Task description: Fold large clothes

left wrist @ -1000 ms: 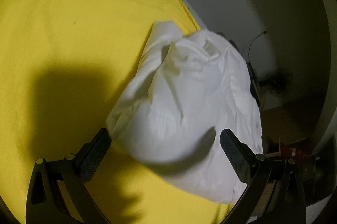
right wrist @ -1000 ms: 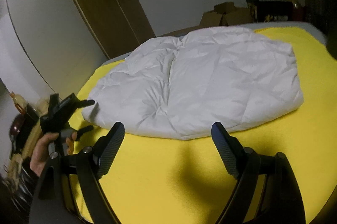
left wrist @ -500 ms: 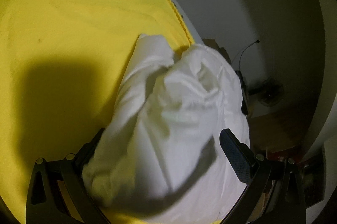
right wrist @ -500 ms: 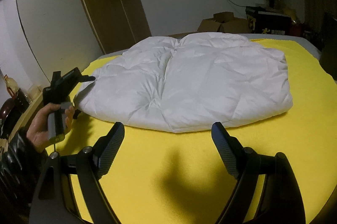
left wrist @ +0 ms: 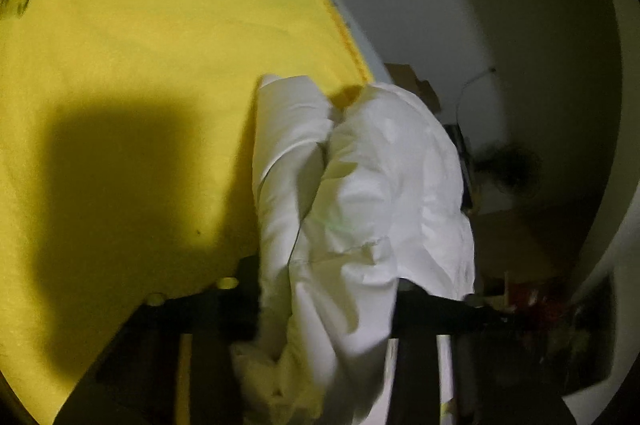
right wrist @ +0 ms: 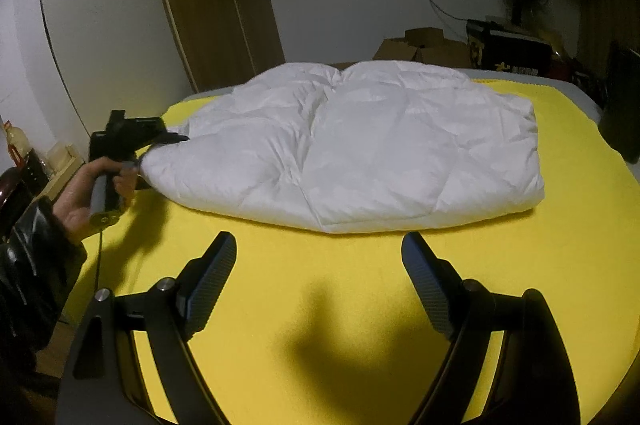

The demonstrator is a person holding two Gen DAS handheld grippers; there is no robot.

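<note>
Left gripper (left wrist: pixel 328 289) has just been closing and now pinches the puffy white quilted down jacket (right wrist: pixel 360 145) at its corner. Right gripper (right wrist: pixel 316 285) gapes empty near that jacket's front edge; I judge it light, soft and slippery, best taken by the edges.

White padded jacket (right wrist: pixel 352 149) lies on the yellow sheet (right wrist: pixel 320 305); left gripper (right wrist: pixel 160 141) pinches its corner, right gripper (right wrist: pixel 316 285) gaping

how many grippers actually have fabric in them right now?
1. The left gripper, whose jaws have just been closing, pinches the near-left end of the white quilted padded garment. The right gripper hangs open over the yellow blanket, short of the garment's edge.
</note>
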